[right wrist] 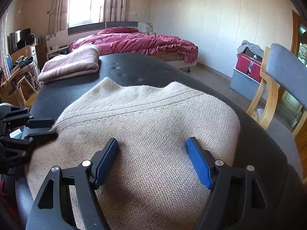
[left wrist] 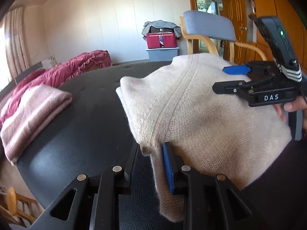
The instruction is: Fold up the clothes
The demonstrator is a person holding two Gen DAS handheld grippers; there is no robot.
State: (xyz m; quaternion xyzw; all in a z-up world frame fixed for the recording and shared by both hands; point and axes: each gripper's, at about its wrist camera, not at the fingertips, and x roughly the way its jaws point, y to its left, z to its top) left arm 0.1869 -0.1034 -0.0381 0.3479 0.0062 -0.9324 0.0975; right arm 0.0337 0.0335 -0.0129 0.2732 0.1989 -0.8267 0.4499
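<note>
Beige sweater point(right wrist: 145, 134) lies folded on the black table point(right wrist: 153, 71), nearest both cameras. Right gripper point(right wrist: 152, 159) hovers over its middle, jaws spread wide, nothing between them. Left gripper point(left wrist: 151, 164) sits at the sweater's edge with a fold of knit between its partly parted fingers; whether they pinch it, cannot tell. Farther along the table, a folded pink sweater point(right wrist: 73, 65). Beyond, a bed with a red quilt point(right wrist: 138, 40); blue-backed chair point(right wrist: 284, 69) off to the side.

bright daylight from the window point(right wrist: 84, 3), blown out with glare; fisheye bends edges, corners dark; focus mostly sharp; soft shadows.
</note>
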